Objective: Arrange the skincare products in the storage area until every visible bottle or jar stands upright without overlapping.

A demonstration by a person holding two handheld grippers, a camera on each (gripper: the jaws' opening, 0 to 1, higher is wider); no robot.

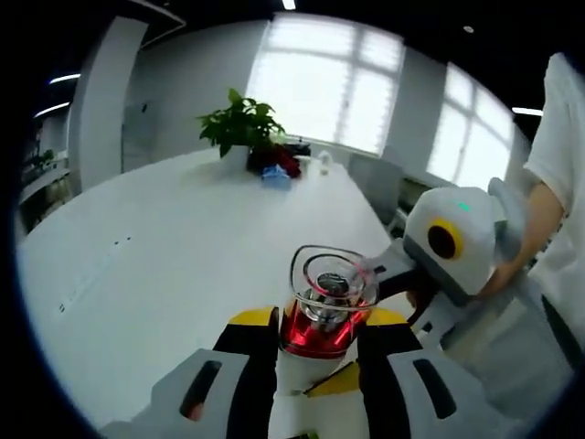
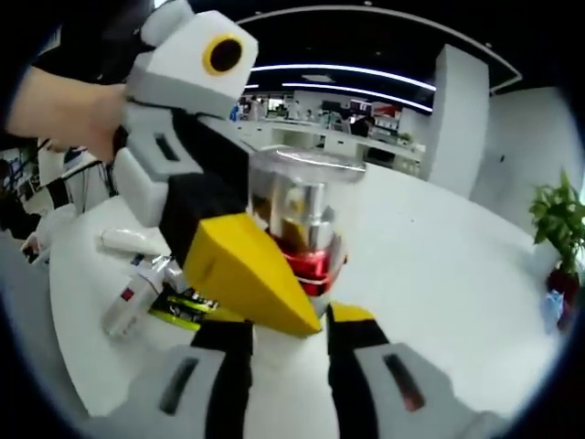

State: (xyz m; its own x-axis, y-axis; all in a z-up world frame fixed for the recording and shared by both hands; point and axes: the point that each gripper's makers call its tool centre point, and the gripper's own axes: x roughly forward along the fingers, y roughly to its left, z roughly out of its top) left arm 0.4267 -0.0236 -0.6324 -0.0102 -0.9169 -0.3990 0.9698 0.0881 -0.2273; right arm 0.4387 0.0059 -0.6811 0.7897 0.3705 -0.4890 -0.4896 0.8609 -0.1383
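Your left gripper clamps a red bottle with a clear cap and a silver collar, low and centre in the left gripper view, its black, yellow-tipped jaws pressed to either side of the red body. At the right of that view your right gripper reaches in from the side, its tips at the same bottle, and your hand shows at the far right edge behind its white housing. In the right gripper view, the same bottle stands at centre frame between that gripper's own jaws, which close on its red lower part, while your left gripper comes down from the upper left with a yellow tip across the front of the bottle. Low at the left of that view, a white tube, a pale bottle with a red label and a dark, yellow-lettered packet lie flat on the white table. A potted plant stands at the table's far end, top centre in the left gripper view
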